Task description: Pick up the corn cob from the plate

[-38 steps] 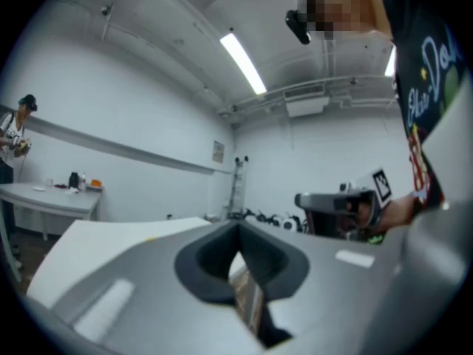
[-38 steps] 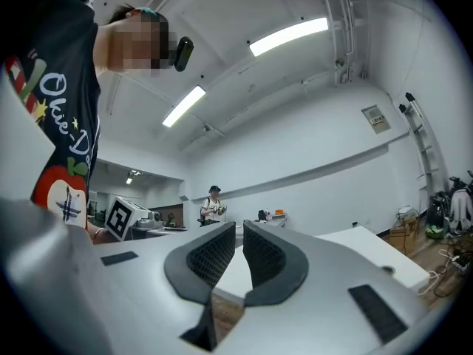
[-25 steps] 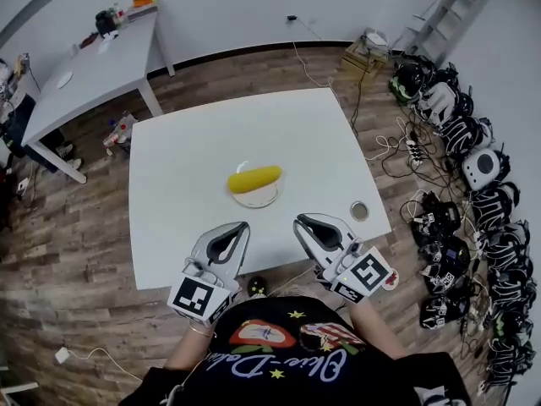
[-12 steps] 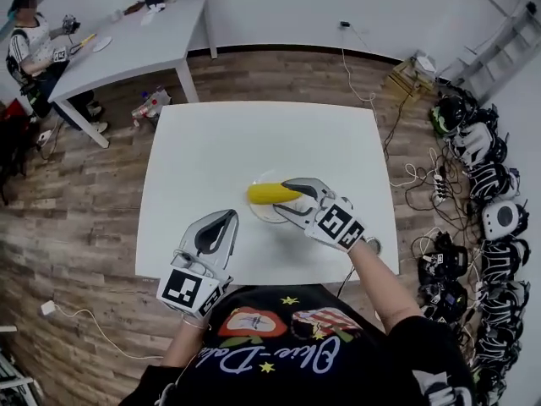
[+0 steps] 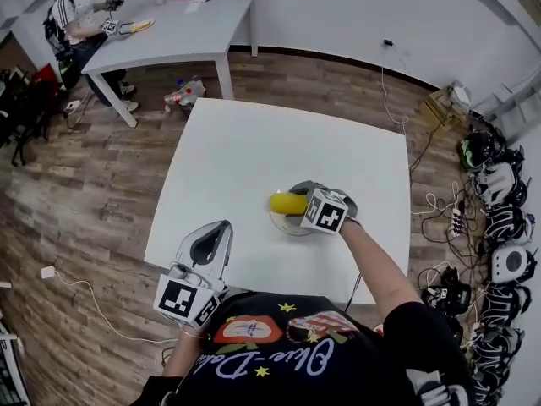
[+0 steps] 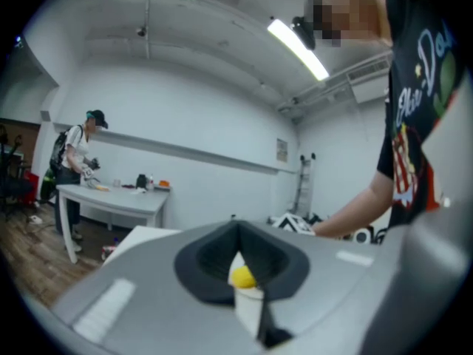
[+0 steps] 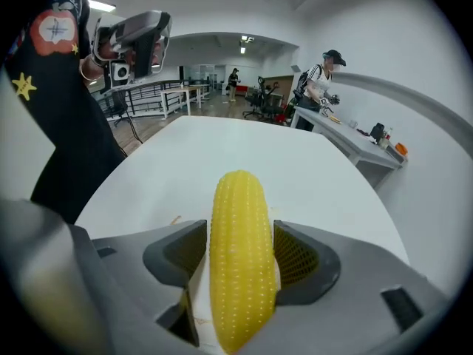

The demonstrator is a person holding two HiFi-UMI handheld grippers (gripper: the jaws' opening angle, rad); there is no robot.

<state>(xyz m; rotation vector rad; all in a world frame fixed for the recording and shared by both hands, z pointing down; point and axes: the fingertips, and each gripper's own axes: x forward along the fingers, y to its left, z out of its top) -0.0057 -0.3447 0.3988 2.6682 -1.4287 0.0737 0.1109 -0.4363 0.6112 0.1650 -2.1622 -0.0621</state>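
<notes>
A yellow corn cob [image 5: 286, 202] lies on a clear plate [image 5: 292, 225] on the white table [image 5: 245, 155]. My right gripper [image 5: 299, 198] points steeply down over the plate. Its jaws are opening and stand on either side of the cob. In the right gripper view the corn cob [image 7: 240, 265] fills the gap of the right gripper [image 7: 242, 251], and the pads do not visibly squeeze it. My left gripper [image 5: 221, 228] hovers shut at the table's near left edge, holding nothing. Through the slit of the left gripper [image 6: 244, 268] a bit of the corn cob [image 6: 242, 276] shows.
A second white table [image 5: 169, 32] stands at the back left, with a person [image 5: 72, 15] at it. Headsets and cables [image 5: 499, 227] lie on the wood floor along the right. The table's near edge runs just in front of my body.
My right gripper swung forward and down from the table's near edge to the plate, and its jaws opened around the corn cob. The left gripper stayed shut and drifted slightly at the near edge.
</notes>
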